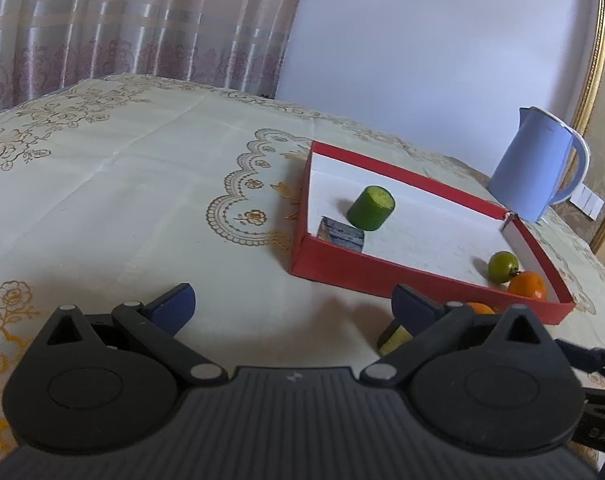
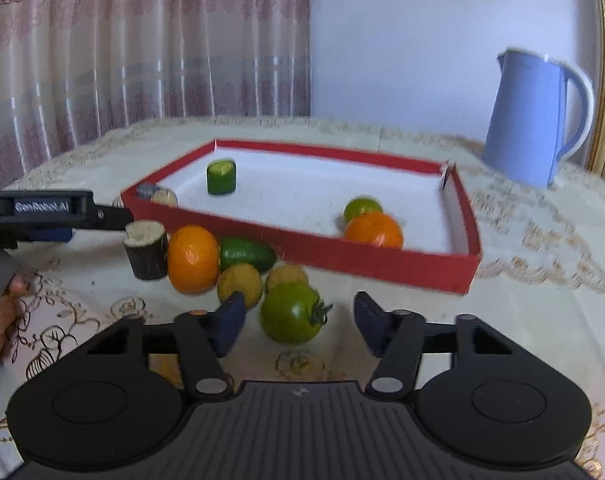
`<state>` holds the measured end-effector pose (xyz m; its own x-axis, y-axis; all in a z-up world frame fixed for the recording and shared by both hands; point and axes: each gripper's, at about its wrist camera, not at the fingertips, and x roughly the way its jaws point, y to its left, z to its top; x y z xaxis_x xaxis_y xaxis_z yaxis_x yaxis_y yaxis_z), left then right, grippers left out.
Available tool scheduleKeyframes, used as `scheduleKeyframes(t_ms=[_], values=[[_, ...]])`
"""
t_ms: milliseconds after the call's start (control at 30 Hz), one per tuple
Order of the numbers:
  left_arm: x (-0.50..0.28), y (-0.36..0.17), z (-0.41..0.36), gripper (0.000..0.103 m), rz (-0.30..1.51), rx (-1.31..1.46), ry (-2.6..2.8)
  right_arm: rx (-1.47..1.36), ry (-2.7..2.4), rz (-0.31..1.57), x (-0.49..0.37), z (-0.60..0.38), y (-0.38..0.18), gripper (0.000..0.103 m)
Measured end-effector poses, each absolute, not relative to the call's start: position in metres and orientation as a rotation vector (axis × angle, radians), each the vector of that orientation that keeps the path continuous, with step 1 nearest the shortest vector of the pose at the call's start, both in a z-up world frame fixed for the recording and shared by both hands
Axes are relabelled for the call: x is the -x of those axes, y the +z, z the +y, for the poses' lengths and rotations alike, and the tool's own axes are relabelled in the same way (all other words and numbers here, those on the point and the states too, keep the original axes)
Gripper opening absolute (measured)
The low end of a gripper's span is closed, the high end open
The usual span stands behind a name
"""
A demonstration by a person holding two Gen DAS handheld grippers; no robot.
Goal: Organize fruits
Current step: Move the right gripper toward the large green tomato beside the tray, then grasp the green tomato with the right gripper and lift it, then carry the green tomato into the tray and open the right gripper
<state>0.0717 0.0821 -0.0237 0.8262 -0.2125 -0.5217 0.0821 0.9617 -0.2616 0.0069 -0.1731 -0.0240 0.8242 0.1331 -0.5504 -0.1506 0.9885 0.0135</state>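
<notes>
fruits are sitting partly in the red box (image 2: 382, 264) and partly on the tablecloth (image 1: 122, 184) in front of it. inside the box, a cucumber piece (image 2: 221, 176) is standing near the far left corner, a dark block (image 1: 341, 234) is lying in the near left corner, and a lime (image 2: 360, 207) and an orange (image 2: 374, 230) are touching near the right wall. outside are waiting a second orange (image 2: 192, 259), an avocado (image 2: 247, 254), two tan round pieces (image 2: 239, 283), a dark stump (image 2: 146, 249) and a green tomato (image 2: 292, 313).

the right gripper (image 2: 298, 330) is bracketing the tomato, jaws narrowed but the right pad is clear of it, so no grip yet. the left gripper (image 1: 292, 306) is hovering over bare cloth with jaws wide and empty. judging by the count, under half the job looks done; about six pieces are left to move. a blue jug (image 2: 530, 120) is standing beyond the box.
</notes>
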Motion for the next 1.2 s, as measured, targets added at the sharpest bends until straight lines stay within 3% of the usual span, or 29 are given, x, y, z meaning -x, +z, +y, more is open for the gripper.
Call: scheduleKeyframes(t_ms=[233, 800, 1200], values=[[-0.072, -0.023, 0.082, 0.103, 0.579, 0.234, -0.164, -0.032, 0.168, 0.604, -0.01, -0.182, -0.026, 0.037], [-0.072, -0.023, 0.081, 0.103, 0.58, 0.231, -0.165, -0.039, 0.056, 0.503, 0.001, -0.199, -0.007, 0.034], [-0.072, -0.023, 0.081, 0.103, 0.582, 0.231, -0.165, -0.005, -0.041, 0.463, -0.048, -0.219, 0.01, 0.034]])
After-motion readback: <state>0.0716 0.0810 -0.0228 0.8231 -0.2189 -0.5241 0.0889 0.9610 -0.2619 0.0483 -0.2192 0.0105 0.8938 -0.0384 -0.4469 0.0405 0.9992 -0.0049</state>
